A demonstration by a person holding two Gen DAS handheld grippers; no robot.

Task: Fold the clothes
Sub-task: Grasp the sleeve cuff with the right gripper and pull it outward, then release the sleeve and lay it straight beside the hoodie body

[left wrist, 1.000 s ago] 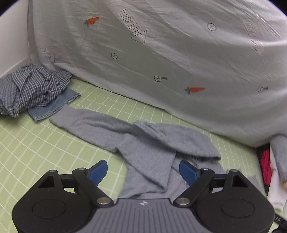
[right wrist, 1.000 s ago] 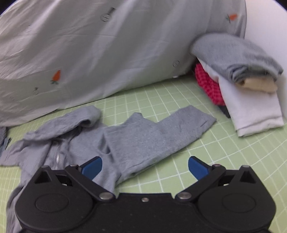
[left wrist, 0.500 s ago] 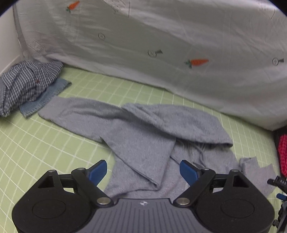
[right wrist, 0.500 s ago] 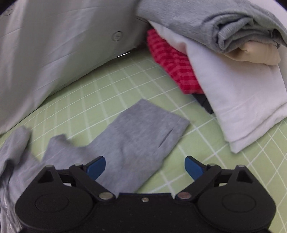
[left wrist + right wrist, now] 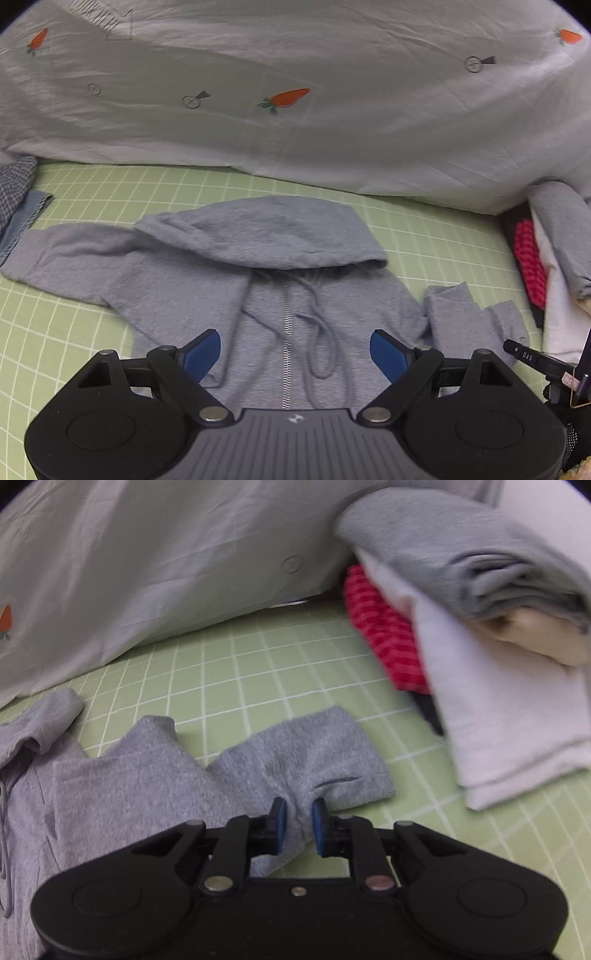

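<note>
Green gridded bedding (image 5: 424,236) carries everything, with a carrot-print sheet (image 5: 295,129) heaped behind. On it lies the grey hoodie (image 5: 258,302), zipper up, hood flat, one sleeve stretched toward the checked cloth (image 5: 14,184). My left claw (image 5: 295,350) hovers wide apart over its chest, holding nothing. My right claw (image 5: 298,821) has pinched nearly closed on the other sleeve (image 5: 306,760) near its cuff, fabric bunched between the pads. Folded clothes (image 5: 498,701) are stacked to the right, so some pieces look done. This hoodie is spread but no fold made yet; sleeves and body remain, I judge.
</note>
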